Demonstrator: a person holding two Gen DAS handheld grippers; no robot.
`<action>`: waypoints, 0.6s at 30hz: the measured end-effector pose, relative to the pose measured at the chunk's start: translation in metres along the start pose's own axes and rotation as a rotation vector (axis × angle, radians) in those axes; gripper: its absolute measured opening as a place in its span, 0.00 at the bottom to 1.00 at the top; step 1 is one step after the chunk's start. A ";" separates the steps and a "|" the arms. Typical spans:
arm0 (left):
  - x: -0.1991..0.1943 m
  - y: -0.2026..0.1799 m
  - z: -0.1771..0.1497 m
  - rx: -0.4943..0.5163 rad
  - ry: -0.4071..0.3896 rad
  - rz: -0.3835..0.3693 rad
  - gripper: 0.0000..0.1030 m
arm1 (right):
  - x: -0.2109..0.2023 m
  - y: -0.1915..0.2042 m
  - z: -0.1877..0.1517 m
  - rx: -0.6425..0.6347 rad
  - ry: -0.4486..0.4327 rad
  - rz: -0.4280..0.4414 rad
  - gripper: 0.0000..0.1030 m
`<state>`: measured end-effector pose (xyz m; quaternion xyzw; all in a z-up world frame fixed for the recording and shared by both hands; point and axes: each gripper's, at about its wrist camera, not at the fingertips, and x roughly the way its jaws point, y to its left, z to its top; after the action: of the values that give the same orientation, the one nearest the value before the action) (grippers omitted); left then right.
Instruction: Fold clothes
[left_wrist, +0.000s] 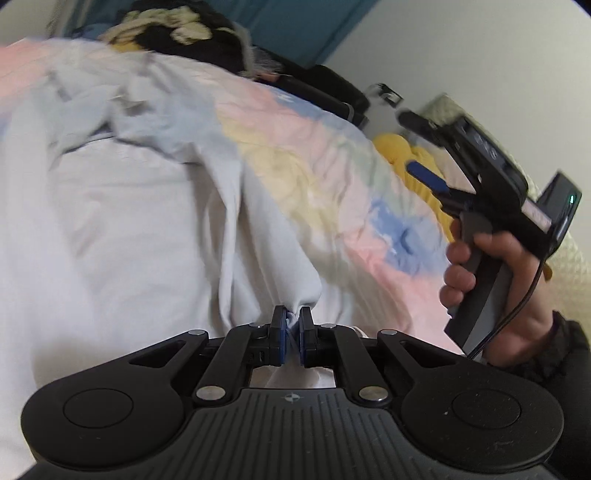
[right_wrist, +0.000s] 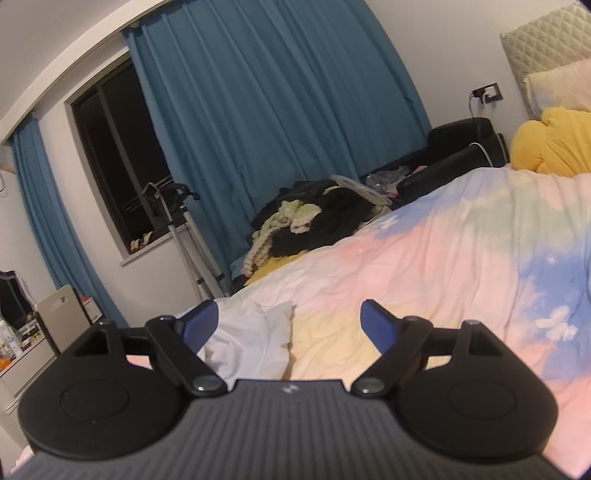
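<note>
On the bed (left_wrist: 332, 177), item one: a pale garment (left_wrist: 122, 206), its length running away from my left tongs (left_wrist: 291, 325), which are clenched on its near corner. Item two: my right tongs (left_wrist: 424, 147), released and empty, farther off; I judge they must take a second corner (right_wrist: 258, 325).

The garment (left_wrist: 122, 206) is pale grey-white, rumpled, and fills the left and centre of the left wrist view, one pinched fold running down to lower centre. In the right wrist view a crumpled corner (right_wrist: 251, 339) shows at lower centre.
</note>
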<state>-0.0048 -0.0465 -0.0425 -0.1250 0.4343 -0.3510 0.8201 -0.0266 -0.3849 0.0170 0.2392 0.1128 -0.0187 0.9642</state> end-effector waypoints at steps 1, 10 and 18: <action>-0.006 0.010 -0.003 -0.019 0.007 0.032 0.07 | 0.002 0.001 -0.001 0.000 0.014 0.005 0.83; -0.022 0.043 -0.011 -0.086 0.052 0.141 0.31 | 0.031 0.027 -0.040 0.020 0.321 0.114 0.82; -0.094 0.060 -0.009 -0.074 -0.074 0.159 0.76 | 0.026 0.055 -0.085 0.105 0.546 0.223 0.82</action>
<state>-0.0194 0.0622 -0.0205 -0.1332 0.4247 -0.2638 0.8557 -0.0141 -0.2968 -0.0366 0.2958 0.3399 0.1467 0.8806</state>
